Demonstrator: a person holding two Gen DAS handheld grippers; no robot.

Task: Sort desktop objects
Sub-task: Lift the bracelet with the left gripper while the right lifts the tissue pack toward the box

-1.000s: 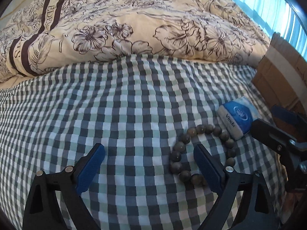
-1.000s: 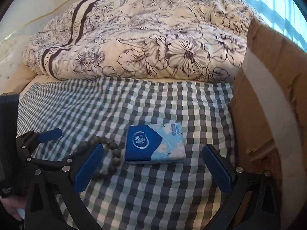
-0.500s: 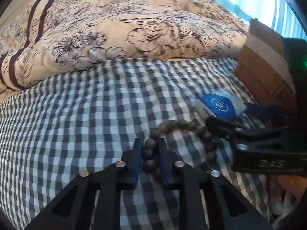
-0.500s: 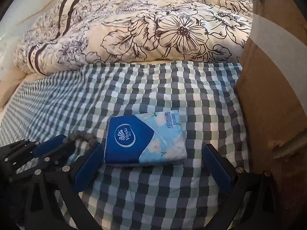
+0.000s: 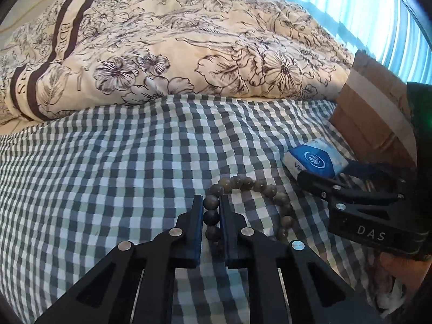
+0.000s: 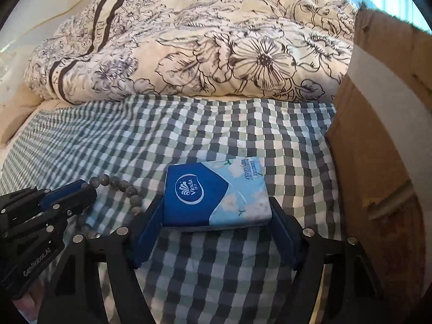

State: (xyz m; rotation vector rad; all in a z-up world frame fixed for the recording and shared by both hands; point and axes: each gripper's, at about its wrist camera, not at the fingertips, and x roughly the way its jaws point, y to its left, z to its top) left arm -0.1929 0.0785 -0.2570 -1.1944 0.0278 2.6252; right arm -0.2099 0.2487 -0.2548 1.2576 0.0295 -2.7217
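Jaws: left gripper [image 5: 211,217] pinching one brown wooden bead bracelet [image 5: 259,186]; right gripper [image 6: 216,228] squeezing one blue tissue pack [image 6: 216,192]; tall cardboard box [image 6: 378,140] at 3 o'clock, checked bed sheet [image 5: 108,178] open toward 9.

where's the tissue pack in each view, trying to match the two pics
Left wrist: the tissue pack sits at the right, beyond the bead bracelet, partly behind the right gripper.
Right wrist: the pack lies at centre, between that gripper's blue pads.
Shared landmark: the cardboard box, on the right in both views.
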